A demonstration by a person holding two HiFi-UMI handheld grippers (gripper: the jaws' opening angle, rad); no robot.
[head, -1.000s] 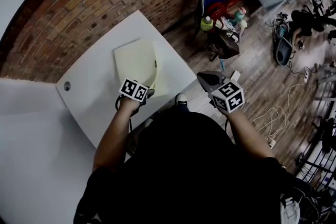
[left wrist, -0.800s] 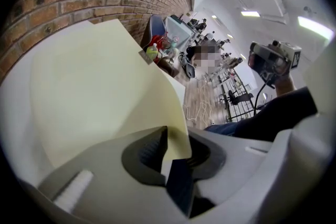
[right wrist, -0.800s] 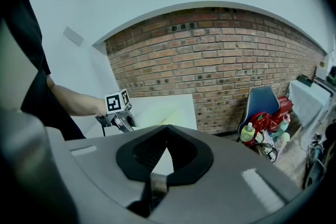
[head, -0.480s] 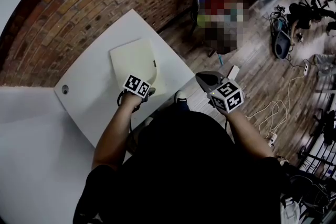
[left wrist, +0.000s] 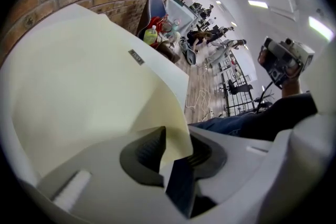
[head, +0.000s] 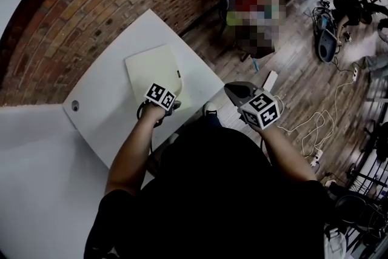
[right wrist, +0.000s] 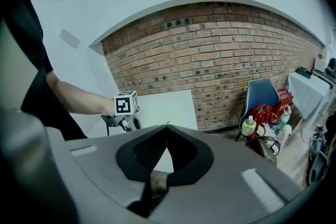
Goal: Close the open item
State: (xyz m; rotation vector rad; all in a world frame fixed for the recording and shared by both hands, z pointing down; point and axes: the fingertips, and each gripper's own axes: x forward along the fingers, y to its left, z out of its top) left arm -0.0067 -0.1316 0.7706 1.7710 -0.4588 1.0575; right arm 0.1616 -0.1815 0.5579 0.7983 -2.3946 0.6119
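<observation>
Both forearms bare, stretched forward. Left forearm (head: pixel 130 154) reaches out over worktop (head: pixel 109 82); left claw (left wrist: pixel 176 139) angled steeply down, marker cube (head: pixel 160 96) on top. Its jaws apart, just been opening; corner of pale yellow folder cover (left wrist: pixel 94 92) curls up between them, pads not pinching it. Right forearm (head: pixel 285 151) held out beside worktop, past its edge. Right claw (right wrist: pixel 167 128) tilted gently down, jaws tip to tip, nothing between. Two claws well apart.
</observation>
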